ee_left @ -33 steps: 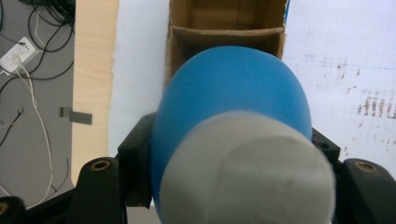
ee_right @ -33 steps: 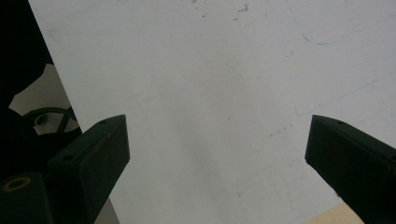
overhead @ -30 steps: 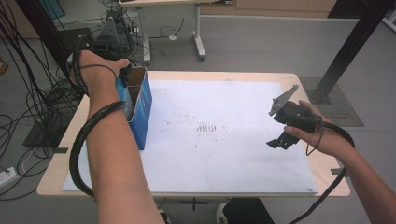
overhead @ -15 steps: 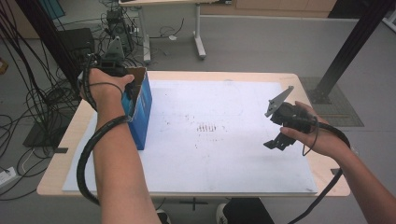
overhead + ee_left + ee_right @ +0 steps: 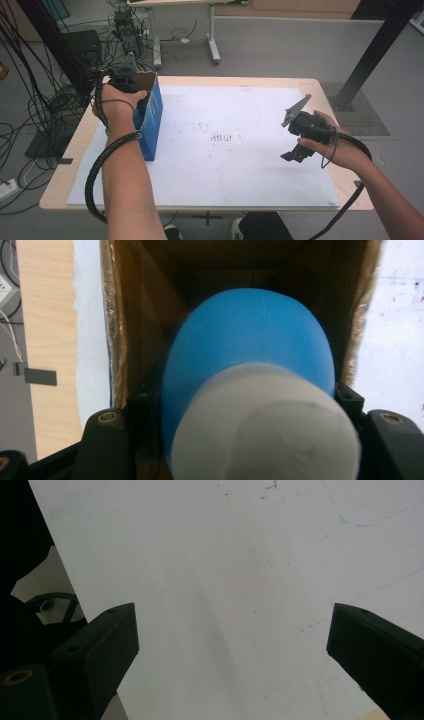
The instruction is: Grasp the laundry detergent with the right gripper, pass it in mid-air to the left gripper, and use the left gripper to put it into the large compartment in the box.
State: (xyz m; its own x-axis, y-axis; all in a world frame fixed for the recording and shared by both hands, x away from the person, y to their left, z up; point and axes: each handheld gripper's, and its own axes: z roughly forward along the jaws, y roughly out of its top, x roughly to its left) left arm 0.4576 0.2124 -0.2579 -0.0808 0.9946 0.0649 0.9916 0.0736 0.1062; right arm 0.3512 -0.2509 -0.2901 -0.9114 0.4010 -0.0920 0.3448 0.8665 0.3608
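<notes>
left gripper (image 5: 131,86), black two-jaw tool with trailing ribbed cable, poised over the open top of the tall blue-sided cardboard box (image 5: 152,117) near the left edge of the wooden table (image 5: 240,82). jaws clamped on a smooth, rounded blue plastic bottle with a matte white cylindrical cap (image 5: 250,390), bottle body pointing down into the box's brown, raw-cardboard interior, cap end nearest the camera. glossy clear tape visible along the box's upper rim in the left gripper view. box standing upright on the left edge of the white sheet (image 5: 250,190), a flat, matte covering with faint dark smudges and thin blue pen lines, spread over most of the pale, light-grained tabletop.

right gripper (image 5: 295,150), same black build with grey three-cornered plate on top, held above the right part of the sheet, well apart from the box. jaws spread wide, flat-faced black pads angled toward the bare white surface, nothing between them.
</notes>
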